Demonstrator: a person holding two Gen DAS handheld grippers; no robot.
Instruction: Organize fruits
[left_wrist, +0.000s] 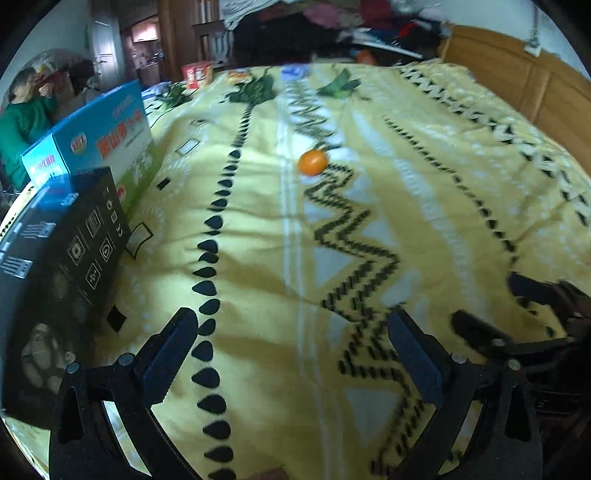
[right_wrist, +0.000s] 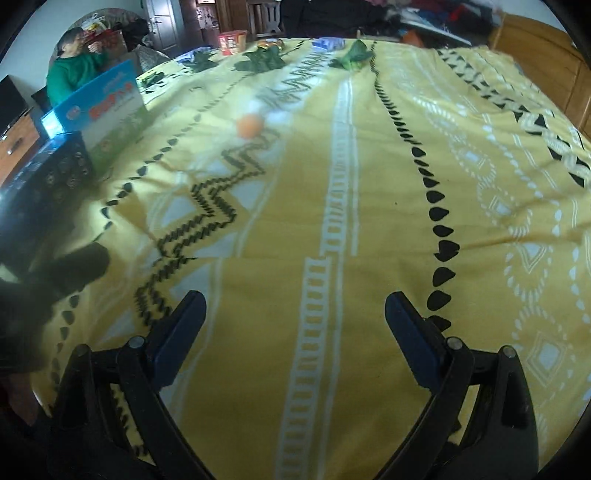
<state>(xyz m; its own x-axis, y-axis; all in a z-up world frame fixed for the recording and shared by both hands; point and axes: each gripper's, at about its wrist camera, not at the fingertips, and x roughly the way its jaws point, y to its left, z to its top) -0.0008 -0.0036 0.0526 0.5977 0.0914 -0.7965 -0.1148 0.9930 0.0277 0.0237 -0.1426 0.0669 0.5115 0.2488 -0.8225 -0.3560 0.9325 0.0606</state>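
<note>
An orange fruit (left_wrist: 313, 162) lies alone on the yellow patterned bedspread (left_wrist: 258, 258), well ahead of my left gripper (left_wrist: 291, 332). It appears blurred in the right wrist view (right_wrist: 250, 126), far ahead and to the left of my right gripper (right_wrist: 295, 306). Both grippers are open and empty, held low over the bedspread (right_wrist: 369, 221). The right gripper's fingers (left_wrist: 480, 328) show at the right edge of the left wrist view. Part of the left gripper shows as a dark blur (right_wrist: 55, 273) at the left of the right wrist view.
A black box (left_wrist: 66, 258) and a blue-green carton (left_wrist: 103, 144) stand at the bed's left edge. Green leafy vegetables (left_wrist: 255, 90) and small packages (left_wrist: 197, 74) lie at the far end. A wooden headboard (left_wrist: 517, 81) runs along the right. A person in green (right_wrist: 70, 74) sits far left.
</note>
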